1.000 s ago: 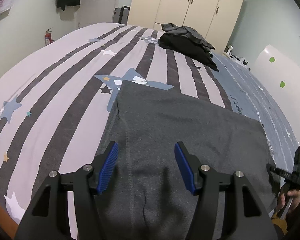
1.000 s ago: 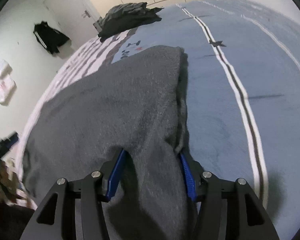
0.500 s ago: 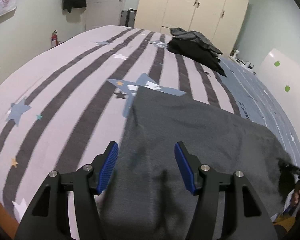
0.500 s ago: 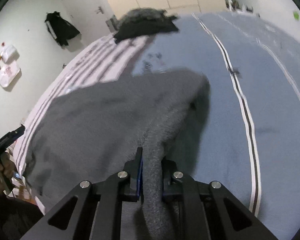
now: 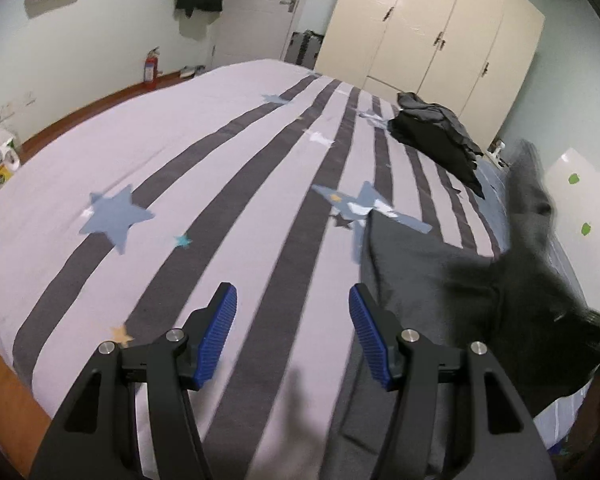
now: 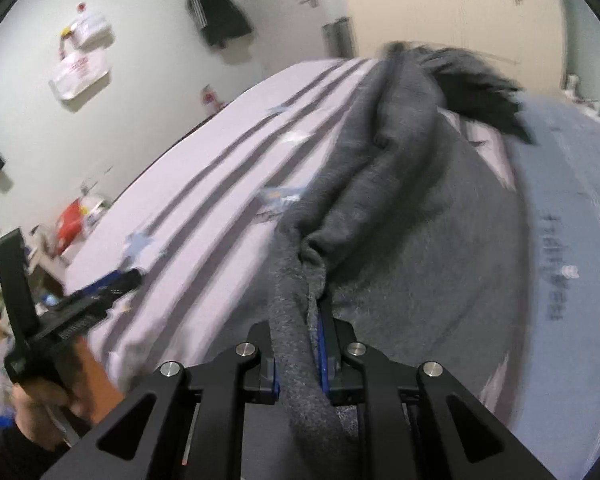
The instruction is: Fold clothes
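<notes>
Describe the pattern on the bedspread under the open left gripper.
Pale lilac bedspread with dark grey stripes and scattered blue stars; the left wrist view shows it best.

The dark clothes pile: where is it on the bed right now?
In the left wrist view, the dark clothes pile sits at the far right of the striped bedspread, just before the cream wardrobe and beyond the grey garment.

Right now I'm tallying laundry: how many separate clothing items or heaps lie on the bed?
2: the grey garment at the near edge, pinched by the right hand-held gripper, and a dark heap at the far end. The heap may hold several pieces.
</notes>
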{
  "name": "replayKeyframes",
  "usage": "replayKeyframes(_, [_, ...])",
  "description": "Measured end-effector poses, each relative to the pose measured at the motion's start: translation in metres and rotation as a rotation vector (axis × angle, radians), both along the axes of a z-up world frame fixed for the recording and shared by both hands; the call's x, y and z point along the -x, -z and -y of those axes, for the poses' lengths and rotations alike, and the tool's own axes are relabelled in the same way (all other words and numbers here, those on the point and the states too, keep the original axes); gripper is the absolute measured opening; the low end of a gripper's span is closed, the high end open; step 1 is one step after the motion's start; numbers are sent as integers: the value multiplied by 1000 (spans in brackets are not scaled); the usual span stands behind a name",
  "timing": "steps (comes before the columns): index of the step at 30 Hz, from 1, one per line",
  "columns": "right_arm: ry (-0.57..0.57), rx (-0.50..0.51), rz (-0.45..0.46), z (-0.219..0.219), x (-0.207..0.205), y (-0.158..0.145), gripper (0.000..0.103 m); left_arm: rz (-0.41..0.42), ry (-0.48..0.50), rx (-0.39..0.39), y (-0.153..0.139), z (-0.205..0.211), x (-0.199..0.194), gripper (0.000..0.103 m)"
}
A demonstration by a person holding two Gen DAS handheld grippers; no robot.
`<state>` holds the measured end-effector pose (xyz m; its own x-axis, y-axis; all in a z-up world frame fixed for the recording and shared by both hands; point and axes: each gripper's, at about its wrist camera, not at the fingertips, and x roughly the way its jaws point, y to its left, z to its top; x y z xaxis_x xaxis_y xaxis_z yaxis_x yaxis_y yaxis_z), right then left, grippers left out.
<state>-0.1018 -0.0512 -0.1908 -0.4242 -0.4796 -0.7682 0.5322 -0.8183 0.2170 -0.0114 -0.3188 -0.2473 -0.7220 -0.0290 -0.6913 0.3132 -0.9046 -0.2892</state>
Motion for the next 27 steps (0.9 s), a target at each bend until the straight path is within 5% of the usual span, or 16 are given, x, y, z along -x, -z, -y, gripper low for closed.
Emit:
replayKeyframes(4, [-82, -34, 162, 59, -15, 37, 30, 24, 0, -15, 8, 9, -1, 56])
replayKeyframes(6, [-131, -18, 252, 69, -21, 51, 30, 32, 10, -8, 11, 9, -1, 56])
replayKeyframes(10, [-211, 93, 194, 39, -37, 23, 49, 42, 25, -15, 15, 2, 2, 56])
replayKeyframes(14, [-137, 133, 6, -16, -23, -8, 63, 65, 58, -33, 18, -12, 15, 56])
replayKeyframes(20, [150, 54, 36, -108, 39, 43, 63, 82, 122, -20, 27, -39, 54, 56])
replayKeyframes(27, [175, 40, 7, -144, 61, 74, 63, 103, 121, 31, 41, -47, 109, 67])
